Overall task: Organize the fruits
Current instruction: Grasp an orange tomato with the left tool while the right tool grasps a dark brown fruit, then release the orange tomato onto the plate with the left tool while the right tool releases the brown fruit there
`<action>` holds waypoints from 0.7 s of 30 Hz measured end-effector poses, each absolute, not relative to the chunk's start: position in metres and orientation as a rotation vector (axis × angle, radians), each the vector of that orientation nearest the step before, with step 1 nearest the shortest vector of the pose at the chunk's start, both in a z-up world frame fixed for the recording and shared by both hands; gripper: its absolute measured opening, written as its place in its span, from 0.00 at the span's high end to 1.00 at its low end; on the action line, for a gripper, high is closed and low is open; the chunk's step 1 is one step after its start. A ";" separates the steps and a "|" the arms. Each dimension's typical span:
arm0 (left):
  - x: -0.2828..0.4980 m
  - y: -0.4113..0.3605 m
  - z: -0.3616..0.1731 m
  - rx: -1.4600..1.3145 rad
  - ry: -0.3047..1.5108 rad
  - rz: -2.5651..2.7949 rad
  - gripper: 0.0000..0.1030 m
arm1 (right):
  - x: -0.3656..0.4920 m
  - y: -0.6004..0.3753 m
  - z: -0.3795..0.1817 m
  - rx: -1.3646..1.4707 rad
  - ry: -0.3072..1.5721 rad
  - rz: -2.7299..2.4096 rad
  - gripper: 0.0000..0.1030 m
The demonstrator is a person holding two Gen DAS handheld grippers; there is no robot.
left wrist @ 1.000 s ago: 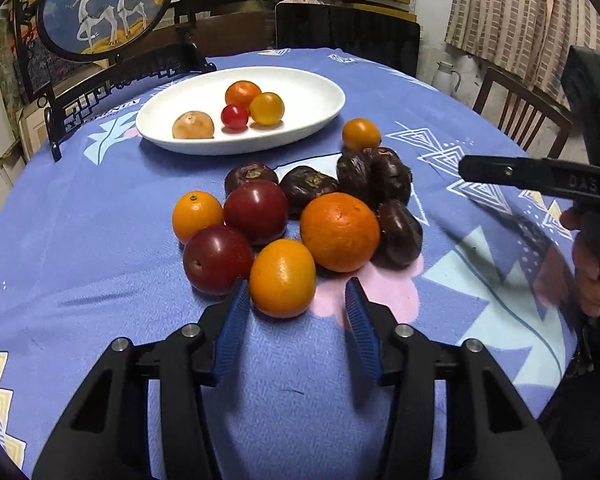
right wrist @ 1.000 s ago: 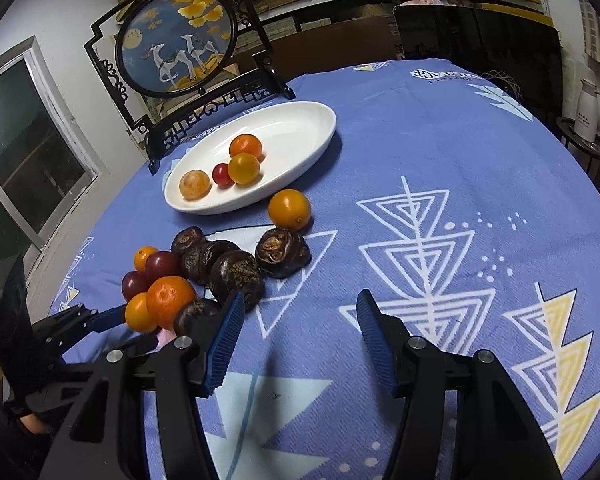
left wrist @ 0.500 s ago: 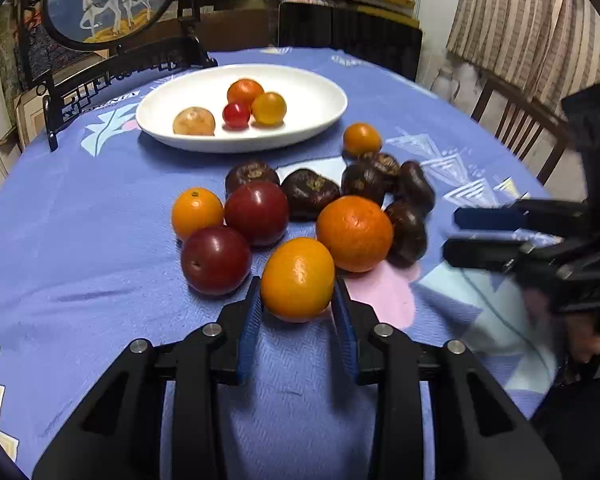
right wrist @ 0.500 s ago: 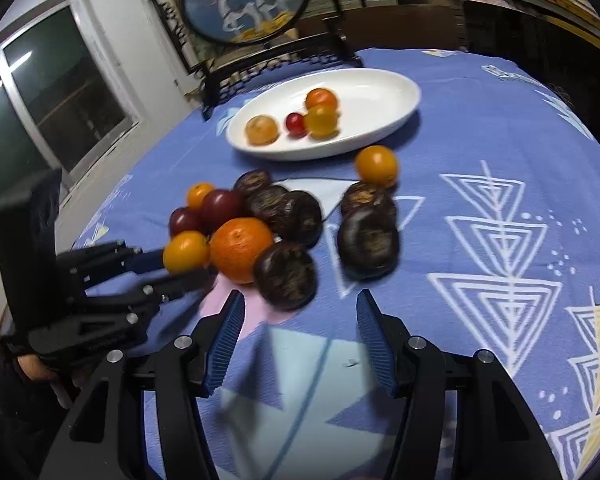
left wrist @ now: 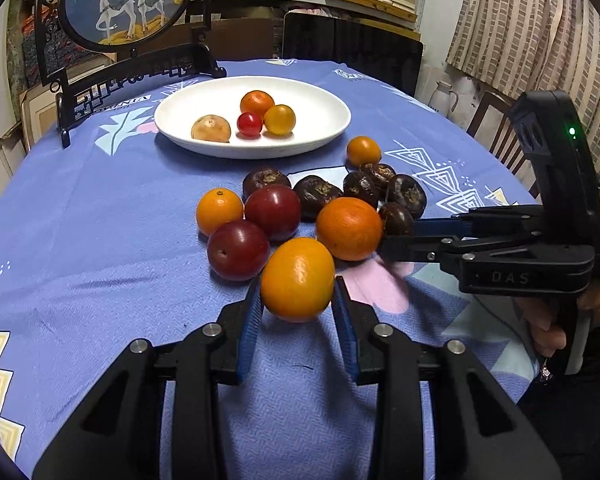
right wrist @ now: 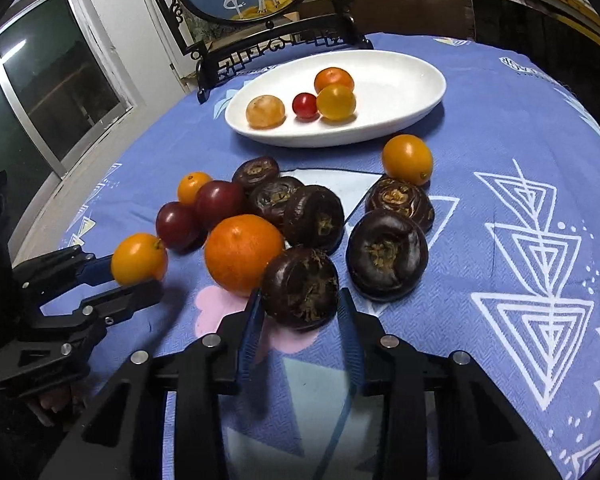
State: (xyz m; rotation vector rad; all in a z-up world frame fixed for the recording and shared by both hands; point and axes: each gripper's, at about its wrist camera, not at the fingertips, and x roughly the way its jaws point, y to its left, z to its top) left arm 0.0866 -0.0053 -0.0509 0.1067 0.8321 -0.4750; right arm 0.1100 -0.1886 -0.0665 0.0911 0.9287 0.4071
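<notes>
1. The left hand-held gripper (left wrist: 297, 312), at the lower centre of the left wrist view, had gone from standing open short of the yellow-orange fruit (left wrist: 297, 279) a second earlier to being clamped on it, both blue pads pressed against its sides

2. That fruit appeared to hang slightly above the blue-clothed surface (left wrist: 100, 240), with a shadow beneath it; in the right wrist view it showed at the left edge (right wrist: 139, 258), pulled away from the pile, so it looked lifted rather than merely pinched

3. The right hand-held gripper (right wrist: 300, 316) had swung in from bare cloth to the pile, and its jaws had narrowed around the nearest dark brown fruit (right wrist: 299, 287) at the lower centre of its view; the pads sat tight against both sides, so I judged it gripped, though that fruit seemed not yet raised

4. The large orange (right wrist: 243, 254) lay touching that dark fruit on its left, and could roll when the dark one came away

5. The white plate (left wrist: 324, 100), in the upper centre of the left wrist view, held four small fruits, while two red plums, several dark fruits and more orange ones remained on the cloth

6. With both grippers loaded at once, two pieces stood ready to travel to the plate; the sorting looked early, with most fruit left to move
</notes>
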 end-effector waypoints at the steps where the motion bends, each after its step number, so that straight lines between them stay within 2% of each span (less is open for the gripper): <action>1: 0.087 -0.005 -0.051 0.106 0.832 -0.476 0.68 | 0.108 -0.188 -0.066 0.093 0.919 0.419 0.64; 14: 0.086 0.005 -0.024 0.080 0.764 -0.471 0.68 | 0.097 -0.204 -0.032 0.109 0.819 0.442 0.64; 21: 0.126 -0.005 0.010 0.084 0.710 -0.488 0.67 | 0.135 -0.220 0.004 0.147 0.763 0.423 0.64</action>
